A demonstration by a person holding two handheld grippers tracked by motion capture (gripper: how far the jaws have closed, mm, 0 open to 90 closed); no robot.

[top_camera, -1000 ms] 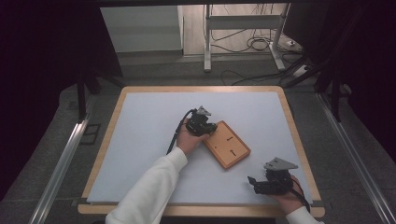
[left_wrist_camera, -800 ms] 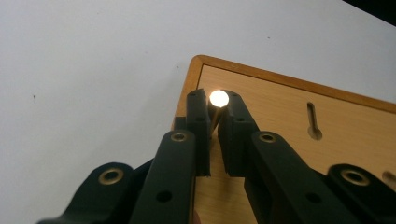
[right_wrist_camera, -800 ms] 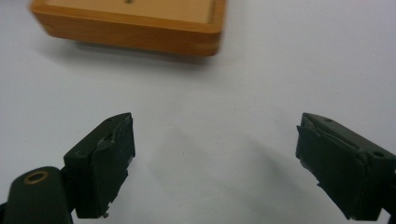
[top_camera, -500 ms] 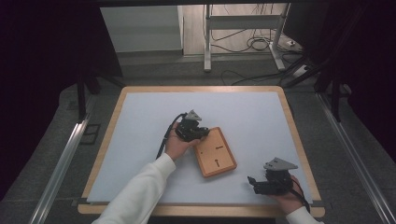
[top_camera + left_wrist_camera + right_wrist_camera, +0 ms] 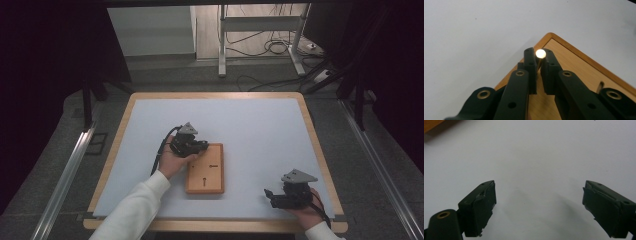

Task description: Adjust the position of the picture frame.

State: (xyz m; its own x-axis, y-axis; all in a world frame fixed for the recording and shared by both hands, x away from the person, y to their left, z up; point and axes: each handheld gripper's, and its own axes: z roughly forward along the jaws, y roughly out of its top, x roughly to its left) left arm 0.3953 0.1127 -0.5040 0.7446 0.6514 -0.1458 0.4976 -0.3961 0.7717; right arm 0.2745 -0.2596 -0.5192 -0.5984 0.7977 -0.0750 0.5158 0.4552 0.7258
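Your left gripper (image 5: 199, 145) has dragged the flat rectangular wooden board (image 5: 205, 169) toward six o'clock, squaring it.
Its jaws pinch a small brass peg (image 5: 540, 53) at the board's eleven-o'clock corner; right gripper (image 5: 274, 196) rests wide open, empty. Next, release gently.

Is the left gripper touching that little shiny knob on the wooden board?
Touching. In the left gripper view, the left gripper has its black jaws closed on the round knob, one pressing each side, above the wooden board.

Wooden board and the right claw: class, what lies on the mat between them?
Nothing: in the high view the mat is bare between the wooden board and the right claw.
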